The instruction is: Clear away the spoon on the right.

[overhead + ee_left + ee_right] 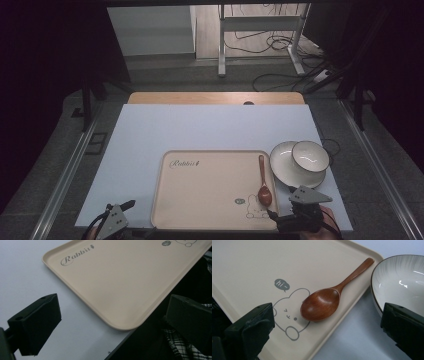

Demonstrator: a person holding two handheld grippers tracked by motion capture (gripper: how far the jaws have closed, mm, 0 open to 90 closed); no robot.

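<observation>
Spoon [322,303]: it lies on the tray [200,200] at the right edge, bowl end near you, handle pointing far.
Right gripper [282,202]: your jaws stand wide apart, empty, with the spoon just beyond them.
Left gripper [120,212]: open, empty, near the tray's near-left corner.
Risk: closing on the rounded spoon could skid it across the smooth tray.
Obstacle: the bowl [310,156] on its plate [280,165] sits just right of the tray; a wide jaw could knock it.
Worktop [150,135]: bare to the left.

Lab, dark curtains [55,60], floor cables [280,45]
</observation>
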